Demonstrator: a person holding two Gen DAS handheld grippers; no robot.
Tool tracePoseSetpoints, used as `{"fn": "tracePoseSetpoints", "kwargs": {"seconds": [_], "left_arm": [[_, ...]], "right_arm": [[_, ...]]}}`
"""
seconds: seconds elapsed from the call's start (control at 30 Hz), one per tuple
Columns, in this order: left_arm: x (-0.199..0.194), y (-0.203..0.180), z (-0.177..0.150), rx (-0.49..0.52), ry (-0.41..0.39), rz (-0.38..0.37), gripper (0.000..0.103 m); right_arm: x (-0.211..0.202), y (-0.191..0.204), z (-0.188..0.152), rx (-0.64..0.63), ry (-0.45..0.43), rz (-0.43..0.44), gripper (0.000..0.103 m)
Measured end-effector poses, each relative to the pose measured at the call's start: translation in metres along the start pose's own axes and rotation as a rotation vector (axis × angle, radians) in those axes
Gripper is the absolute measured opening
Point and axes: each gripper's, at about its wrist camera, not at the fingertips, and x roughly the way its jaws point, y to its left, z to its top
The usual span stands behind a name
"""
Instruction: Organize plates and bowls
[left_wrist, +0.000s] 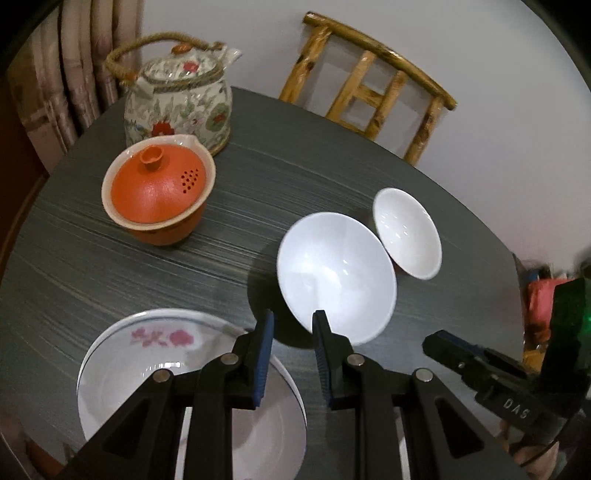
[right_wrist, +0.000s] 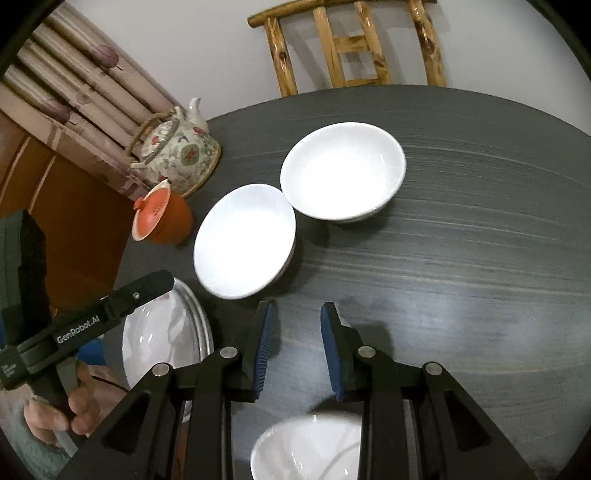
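Two white bowls stand side by side on the dark round table: a nearer one (left_wrist: 334, 280) (right_wrist: 245, 240) and a farther one (left_wrist: 408, 232) (right_wrist: 343, 170), rims touching. A stack of white plates with a pink flower print (left_wrist: 166, 354) (right_wrist: 162, 332) lies at the near left. A third white bowl (right_wrist: 306, 450) sits under my right gripper. My left gripper (left_wrist: 293, 321) is open and empty, its right finger at the nearer bowl's rim. My right gripper (right_wrist: 297, 314) is open and empty above bare table; it also shows in the left wrist view (left_wrist: 480, 362).
An orange lidded teapot (left_wrist: 159, 195) (right_wrist: 162, 218) and a floral teapot (left_wrist: 181, 99) (right_wrist: 177, 147) stand at the table's far left. A wooden chair (left_wrist: 373, 81) (right_wrist: 354, 44) stands behind the table by a white wall. Curtains (right_wrist: 81, 92) hang at the left.
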Motion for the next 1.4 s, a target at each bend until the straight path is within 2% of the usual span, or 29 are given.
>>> {"fn": "tracePoseSetpoints", "kwargs": {"seconds": [0.47, 0.6, 0.87, 0.93, 1.07, 1.4], "left_arm": [[0.036, 0.001, 0.031, -0.005, 0.045, -0.013, 0.022], [0.047, 0.004, 0.035, -0.01, 0.06, -0.008, 0.022], [0.065, 0.003, 0.038, 0.002, 0.086, -0.014, 0.022], [0.066, 0.002, 0.037, 0.016, 0.082, 0.002, 0.013], [0.066, 0.002, 0.035, 0.041, 0.074, 0.029, 0.006], [0.051, 0.003, 0.028, 0.054, 0.055, 0.025, 0.006]], "right_arm": [[0.051, -0.001, 0.044, 0.035, 0.053, 0.016, 0.026], [0.064, 0.001, 0.048, 0.017, 0.073, 0.005, 0.018], [0.076, -0.002, 0.052, 0.004, 0.09, 0.003, 0.012], [0.077, -0.002, 0.051, 0.0, 0.089, 0.004, 0.01], [0.078, 0.003, 0.05, -0.03, 0.082, -0.018, 0.007], [0.073, 0.005, 0.044, -0.006, 0.091, -0.01, 0.007]]}}
